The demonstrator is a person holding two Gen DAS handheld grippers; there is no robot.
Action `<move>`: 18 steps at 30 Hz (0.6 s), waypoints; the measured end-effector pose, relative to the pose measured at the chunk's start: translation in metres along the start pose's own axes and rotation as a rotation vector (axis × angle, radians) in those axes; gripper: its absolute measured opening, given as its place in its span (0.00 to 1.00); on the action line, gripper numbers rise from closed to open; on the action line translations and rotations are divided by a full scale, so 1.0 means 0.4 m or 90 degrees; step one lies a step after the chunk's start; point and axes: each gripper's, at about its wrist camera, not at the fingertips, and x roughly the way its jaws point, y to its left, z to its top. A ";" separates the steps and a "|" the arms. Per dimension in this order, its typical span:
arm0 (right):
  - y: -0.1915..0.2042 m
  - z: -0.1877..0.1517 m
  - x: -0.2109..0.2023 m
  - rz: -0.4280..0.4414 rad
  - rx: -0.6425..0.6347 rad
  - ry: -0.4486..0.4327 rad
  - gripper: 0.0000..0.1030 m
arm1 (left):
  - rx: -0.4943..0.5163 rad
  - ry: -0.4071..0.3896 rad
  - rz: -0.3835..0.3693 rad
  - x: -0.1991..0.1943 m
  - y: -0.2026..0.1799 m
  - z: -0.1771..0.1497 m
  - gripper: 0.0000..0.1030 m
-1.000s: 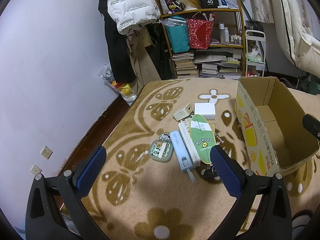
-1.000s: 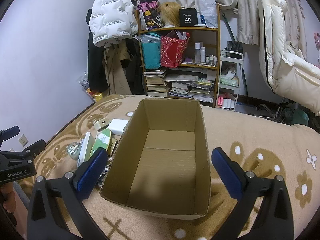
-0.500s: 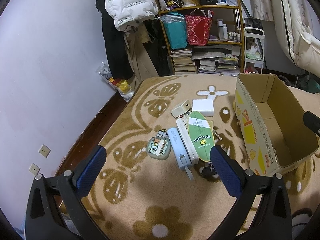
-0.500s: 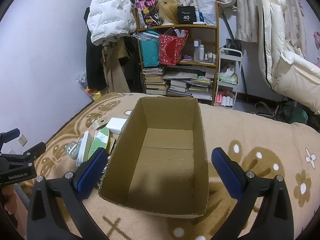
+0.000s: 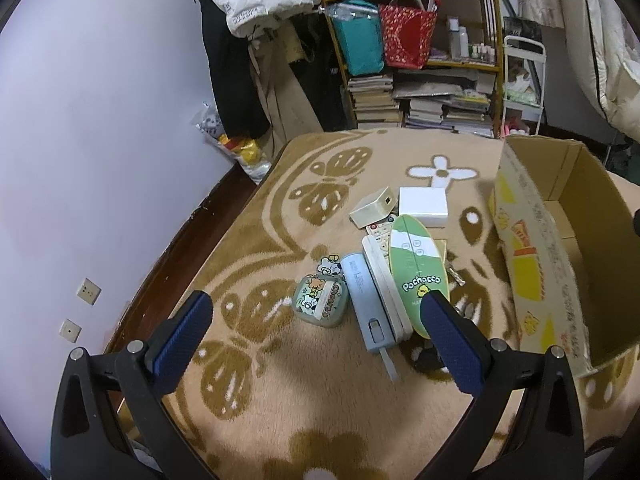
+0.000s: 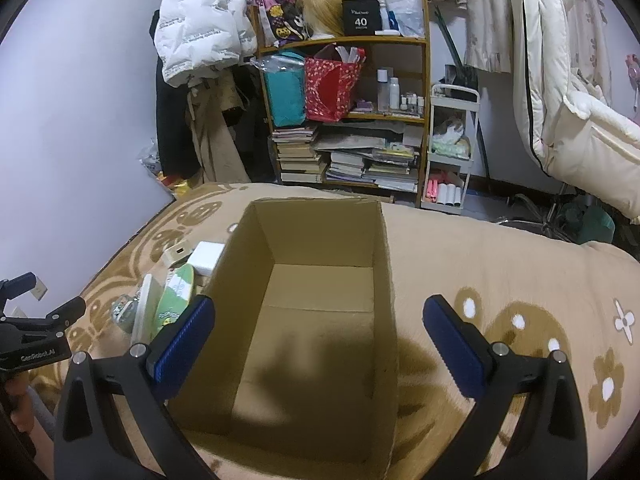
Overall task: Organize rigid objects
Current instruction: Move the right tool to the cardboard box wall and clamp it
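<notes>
Left gripper (image 5: 316, 332) and right gripper (image 6: 318, 338), both with jaws spread and empty, hover above the blanket (image 5: 280, 412); small items, including a green case (image 5: 416, 272), lie beside the open cardboard box (image 6: 380, 248).

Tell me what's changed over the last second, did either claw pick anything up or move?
Nothing was taken or let go. The left claw has pulled back and up a little, so the pile by the green Pochacco board now sits farther off. The right claw has drifted slightly the same way above the cardboard box. Both claws stay wide open, the box stays empty, and the items lie on the blanket as before.
</notes>
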 end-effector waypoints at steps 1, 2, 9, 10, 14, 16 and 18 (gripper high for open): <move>-0.007 0.009 0.009 0.002 0.001 0.008 1.00 | 0.002 0.004 0.002 0.012 -0.001 0.005 1.00; -0.016 0.015 0.016 -0.002 0.005 0.014 1.00 | 0.000 0.006 0.010 0.024 0.001 0.010 1.00; -0.105 0.033 0.080 0.013 0.072 0.077 0.95 | -0.035 0.059 0.019 0.132 0.019 0.047 1.00; -0.112 0.034 0.089 0.012 0.074 0.083 0.95 | -0.037 0.067 0.022 0.149 0.018 0.051 1.00; -0.135 0.039 0.134 0.006 0.074 0.106 0.95 | -0.033 0.100 0.032 0.215 0.012 0.057 1.00; -0.146 0.043 0.159 0.011 0.078 0.118 0.95 | -0.035 0.116 0.037 0.244 0.013 0.056 1.00; -0.150 0.045 0.187 0.017 0.076 0.130 0.95 | -0.039 0.131 0.043 0.273 0.017 0.055 1.00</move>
